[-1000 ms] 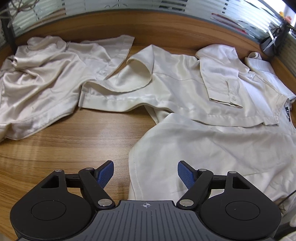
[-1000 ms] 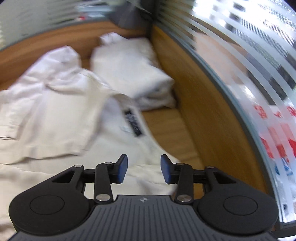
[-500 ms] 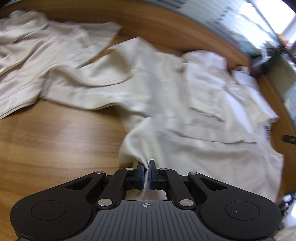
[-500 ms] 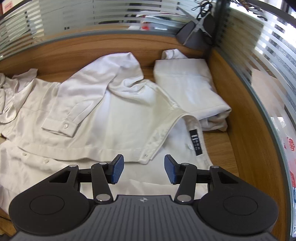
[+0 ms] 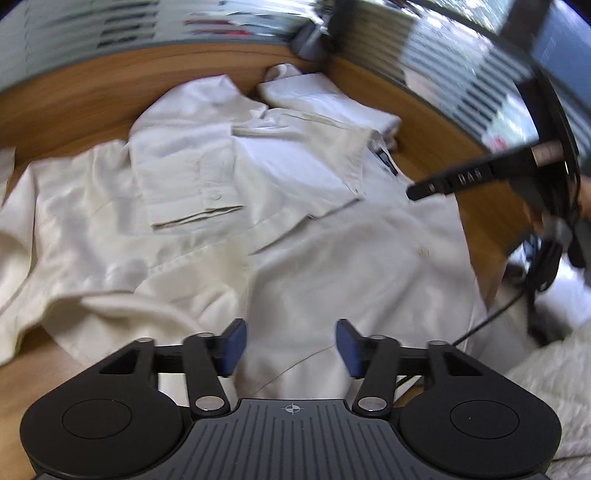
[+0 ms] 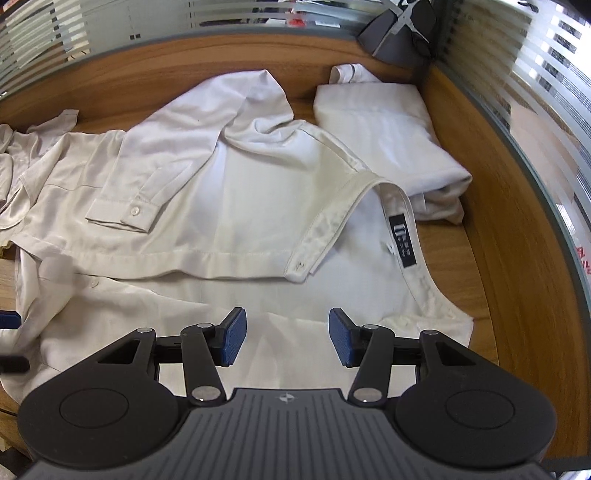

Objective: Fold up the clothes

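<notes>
My left gripper (image 5: 290, 347) just let go of the shirt (image 6: 258, 206) hem; both grippers released, right gripper (image 6: 284, 338) too. Next fold at 12 o'clock.

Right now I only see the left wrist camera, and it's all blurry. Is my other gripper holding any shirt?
Observer: No. The right gripper is open over the spread shirt, with nothing between its pads.
Operator: What's that dark thing in the far corner?
Observer: A dark grey object with what look like sunglasses lying on it.
Operator: Does the collar have a button?
Observer: Yes, a small button sits at the collar tip.
</notes>
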Demonstrator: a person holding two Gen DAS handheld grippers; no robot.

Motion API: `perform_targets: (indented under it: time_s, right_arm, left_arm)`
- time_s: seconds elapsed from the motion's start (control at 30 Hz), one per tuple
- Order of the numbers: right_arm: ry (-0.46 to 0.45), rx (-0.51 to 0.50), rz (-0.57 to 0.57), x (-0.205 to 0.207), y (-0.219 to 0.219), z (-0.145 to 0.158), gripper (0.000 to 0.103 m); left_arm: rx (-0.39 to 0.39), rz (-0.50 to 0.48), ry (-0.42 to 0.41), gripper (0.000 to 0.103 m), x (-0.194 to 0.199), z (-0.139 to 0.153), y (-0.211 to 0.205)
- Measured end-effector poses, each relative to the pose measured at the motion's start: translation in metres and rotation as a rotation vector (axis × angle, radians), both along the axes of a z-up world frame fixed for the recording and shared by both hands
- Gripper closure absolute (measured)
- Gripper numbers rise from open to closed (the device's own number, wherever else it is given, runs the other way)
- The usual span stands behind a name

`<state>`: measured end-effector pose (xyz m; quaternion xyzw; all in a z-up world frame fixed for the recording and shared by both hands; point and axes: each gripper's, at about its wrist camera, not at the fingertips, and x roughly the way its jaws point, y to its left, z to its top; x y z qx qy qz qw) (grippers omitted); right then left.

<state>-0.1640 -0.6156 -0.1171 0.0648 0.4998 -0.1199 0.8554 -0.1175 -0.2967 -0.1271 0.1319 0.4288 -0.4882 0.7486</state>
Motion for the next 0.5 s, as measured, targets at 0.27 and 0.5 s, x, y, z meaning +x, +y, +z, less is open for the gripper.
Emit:
perform_targets:
  time_s: [0.27,0.5]
  right_arm:
    - [0.006,0.020,-0.032,-0.013,-0.006,-0.009,0.042]
    - [0.012,0.040,-0.035,-0.016,-0.002,-0.016,0.042]
  left_arm:
    - [-0.025,0.239,-0.045,0.044,0.022,0.008,0.054]
    - [0.132,0.399,-0.080,0.045,0.054,-0.015,0.074]
